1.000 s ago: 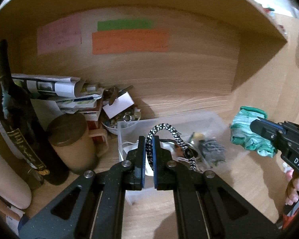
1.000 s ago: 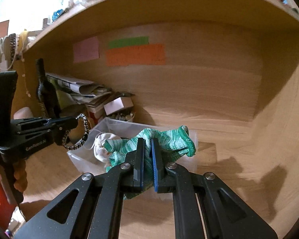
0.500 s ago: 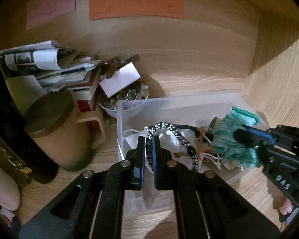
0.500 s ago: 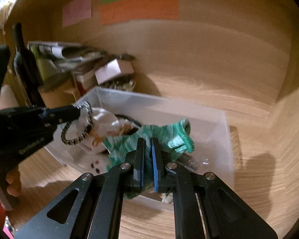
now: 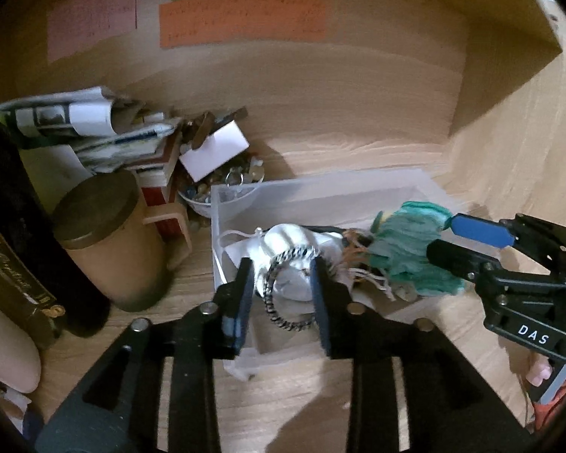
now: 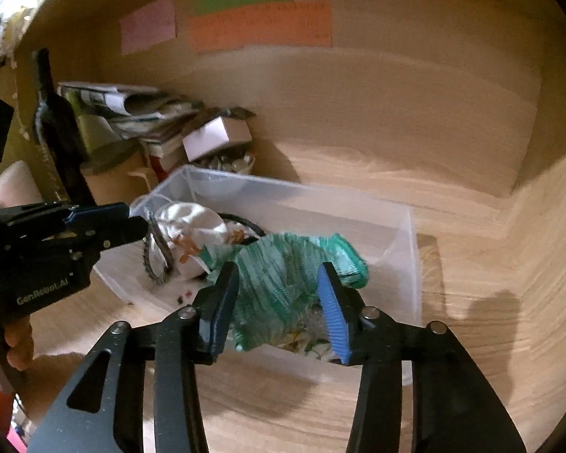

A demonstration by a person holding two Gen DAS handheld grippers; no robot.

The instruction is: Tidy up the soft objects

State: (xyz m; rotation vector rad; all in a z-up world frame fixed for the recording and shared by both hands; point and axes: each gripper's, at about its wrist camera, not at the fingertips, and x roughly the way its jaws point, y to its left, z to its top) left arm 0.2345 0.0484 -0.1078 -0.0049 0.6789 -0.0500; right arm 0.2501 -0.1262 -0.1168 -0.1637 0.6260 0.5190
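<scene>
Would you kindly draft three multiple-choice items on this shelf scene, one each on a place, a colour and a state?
1. Where does the white pouch lie?
A. inside the clear bin
B. on the newspapers
C. on the lidded tan mug

2. What colour is the knitted cloth between the right gripper's fingers?
A. red
B. green
C. yellow

3. How do the left gripper's jaws stand around the braided cord loop?
A. clamped shut
B. apart
C. out of view

Answers: 1 A, the bin's walls surround the pouch. 2 B, teal-green yarn shows. 3 B, gaps show beside the loop; the jaws are opening.
</scene>
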